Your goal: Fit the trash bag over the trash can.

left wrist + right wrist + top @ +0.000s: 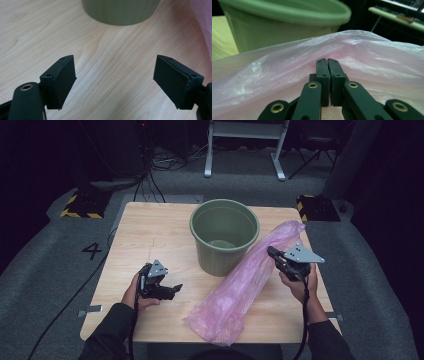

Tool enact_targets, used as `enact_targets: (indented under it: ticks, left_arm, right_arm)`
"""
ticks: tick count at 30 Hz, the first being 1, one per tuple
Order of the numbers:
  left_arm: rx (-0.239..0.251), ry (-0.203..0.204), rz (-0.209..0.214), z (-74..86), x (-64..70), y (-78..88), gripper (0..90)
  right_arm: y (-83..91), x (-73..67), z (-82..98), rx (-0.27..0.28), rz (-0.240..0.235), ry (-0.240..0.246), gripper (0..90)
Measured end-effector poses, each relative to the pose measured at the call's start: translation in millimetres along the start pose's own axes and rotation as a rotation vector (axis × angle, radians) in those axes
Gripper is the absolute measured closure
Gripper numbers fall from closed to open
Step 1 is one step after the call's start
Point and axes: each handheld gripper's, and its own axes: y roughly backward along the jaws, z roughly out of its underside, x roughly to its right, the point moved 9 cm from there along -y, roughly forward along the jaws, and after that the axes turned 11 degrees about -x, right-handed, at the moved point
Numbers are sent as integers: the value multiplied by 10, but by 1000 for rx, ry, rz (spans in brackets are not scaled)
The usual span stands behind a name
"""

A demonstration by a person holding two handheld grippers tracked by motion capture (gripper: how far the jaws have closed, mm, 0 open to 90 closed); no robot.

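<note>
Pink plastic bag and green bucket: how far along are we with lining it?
Early stage. Done: the right gripper is shut on an edge of the pink plastic bag, near its far end by the green plastic bucket. In hand: that end looks raised toward the rim. Left: the left gripper is open over bare wooden table; the bag looks unopened and outside the bucket.

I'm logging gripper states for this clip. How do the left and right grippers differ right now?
The left gripper has its jaws spread wide with nothing between them; the right gripper has its jaws pressed together, pinching the pink plastic bag. The left gripper hovers over bare table left of the green bucket; the right gripper is at the bag beside the bucket. Each is held in one hand.
</note>
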Motion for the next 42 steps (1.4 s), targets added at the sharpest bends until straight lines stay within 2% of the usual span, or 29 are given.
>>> enact_targets:
  ticks: [6,7,8,9,10,11,12,14,15,16,17,19,20,21,22,23,24,25,26,28,30,32,33,35,37,38,39,41,42]
  left_arm:
    - [29,-18,29,-142,89,77,176]
    - [53,-18,45,-240,127,132,176]
    - [53,-18,45,-240,127,132,176]
    - [89,-12,68,-364,170,211,176]
    - [89,-12,68,-364,170,211,177]
    - [107,-11,76,-429,203,255,177]
    - [130,-29,90,-556,285,339,176]
    - [137,-42,92,-617,336,374,177]
    - [145,-70,100,-731,459,427,176]
    - [145,-70,100,-731,459,427,176]
    - [143,-97,102,-827,592,446,176]
    - [140,-124,108,-900,737,417,176]
    - [140,-124,108,-900,737,417,177]
    - [126,-148,130,-938,894,354,177]
    - [126,-148,130,-938,894,354,177]
    - [108,-171,139,-958,1040,250,176]
    - [108,-171,139,-958,1040,250,177]
    - [74,-188,150,-967,1168,120,178]
    - [74,-188,150,-967,1168,120,178]
    - [23,-205,131,-982,1296,-85,178]
    - [0,-207,99,-995,1332,-214,182]
    - [-22,-212,90,-988,1349,-329,189]
    - [-28,-211,80,-987,1345,-378,203]
    - [-32,-226,73,-974,1332,-443,308]
    - [-29,-235,64,-970,1314,-466,375]
    - [-25,-232,63,-962,1301,-476,375]
    - [-12,-244,70,-944,1277,-471,515]
    - [7,-260,60,-921,1251,-436,638]
    - [17,-262,63,-910,1243,-409,671]
  right_arm:
    - [126,64,-176,26,30,19,886]
    - [165,91,-263,36,40,28,886]
    - [165,91,-263,36,40,28,886]
    - [205,103,-352,47,51,39,886]
    - [205,103,-352,47,51,39,886]
    - [233,92,-436,56,56,52,886]
    - [239,81,-473,58,61,65,886]
    - [237,52,-535,60,64,81,886]
    - [231,37,-561,62,60,86,886]
    - [231,37,-561,62,60,86,886]
    - [221,11,-600,66,54,93,887]
    - [218,-14,-630,72,49,98,887]
    - [224,-28,-644,76,47,103,887]
    - [232,-44,-657,81,46,104,887]
    - [232,-44,-657,81,46,104,887]
    - [256,-83,-684,90,39,113,887]
    - [256,-83,-684,90,39,113,887]
    - [276,-116,-704,97,36,125,887]
    - [285,-137,-715,99,35,130,887]
    - [309,-184,-743,107,26,143,887]
    - [342,-237,-774,116,17,159,887]
    - [382,-292,-809,132,5,173,886]
    - [402,-322,-823,138,-3,181,886]
    - [438,-378,-852,153,-12,198,885]
    - [454,-408,-864,159,-21,205,884]
    - [469,-434,-875,166,-25,214,884]
    - [490,-491,-895,177,-39,229,883]
    - [500,-535,-910,186,-52,242,882]
    - [503,-556,-921,191,-56,248,882]
